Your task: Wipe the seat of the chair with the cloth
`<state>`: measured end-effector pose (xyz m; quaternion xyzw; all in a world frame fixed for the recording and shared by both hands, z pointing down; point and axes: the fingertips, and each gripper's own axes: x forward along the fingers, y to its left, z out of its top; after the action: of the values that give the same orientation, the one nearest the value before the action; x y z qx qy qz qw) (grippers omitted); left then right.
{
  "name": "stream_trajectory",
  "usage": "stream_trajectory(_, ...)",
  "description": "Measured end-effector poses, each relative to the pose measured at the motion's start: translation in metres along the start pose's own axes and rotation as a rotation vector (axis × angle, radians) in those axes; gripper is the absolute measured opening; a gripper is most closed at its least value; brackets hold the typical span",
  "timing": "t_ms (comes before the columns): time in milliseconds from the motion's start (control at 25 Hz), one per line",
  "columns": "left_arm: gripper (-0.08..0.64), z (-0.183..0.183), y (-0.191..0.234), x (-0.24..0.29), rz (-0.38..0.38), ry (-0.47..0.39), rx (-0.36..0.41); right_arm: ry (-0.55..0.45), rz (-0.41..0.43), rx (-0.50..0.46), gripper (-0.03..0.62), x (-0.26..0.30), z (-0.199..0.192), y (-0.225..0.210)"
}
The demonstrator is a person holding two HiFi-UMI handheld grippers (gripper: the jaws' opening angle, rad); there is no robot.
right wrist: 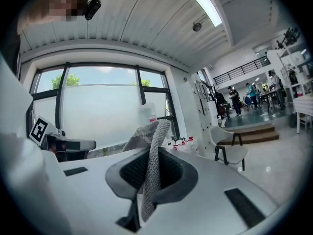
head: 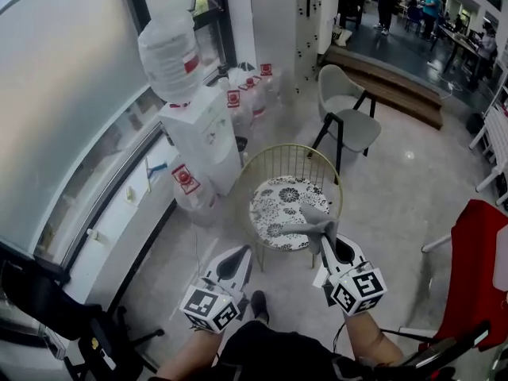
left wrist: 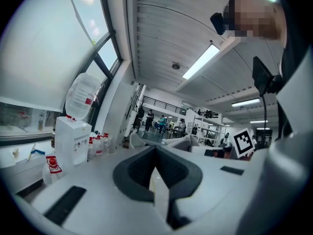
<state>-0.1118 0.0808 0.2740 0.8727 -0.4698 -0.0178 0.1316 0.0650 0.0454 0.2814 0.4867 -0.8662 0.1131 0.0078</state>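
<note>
A round chair with a gold wire back (head: 287, 159) and a black-and-white floral seat (head: 279, 205) stands in front of me in the head view. My right gripper (head: 327, 236) is shut on a grey cloth (head: 311, 222), which hangs over the seat's near right edge. In the right gripper view the cloth (right wrist: 150, 165) stands pinched between the closed jaws of the right gripper (right wrist: 145, 199). My left gripper (head: 236, 263) hovers left of the chair's front, jaws shut with nothing between them; the left gripper (left wrist: 157, 180) points upward across the room.
A white water dispenser (head: 202, 133) with a bottle on top stands left of the chair, with several spare bottles (head: 246, 90) around it. A grey chair (head: 348, 113) is behind. A red chair (head: 480, 276) is at the right. People stand far back.
</note>
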Motion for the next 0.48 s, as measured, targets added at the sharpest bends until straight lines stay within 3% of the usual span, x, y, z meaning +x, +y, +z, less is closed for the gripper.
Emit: stream_trajectory(480,0.006,0.008,0.072,0.043,-0.089,0.045,0.004,0.05,-0.056,0.038,0.026,0.088,-0.018,0.0)
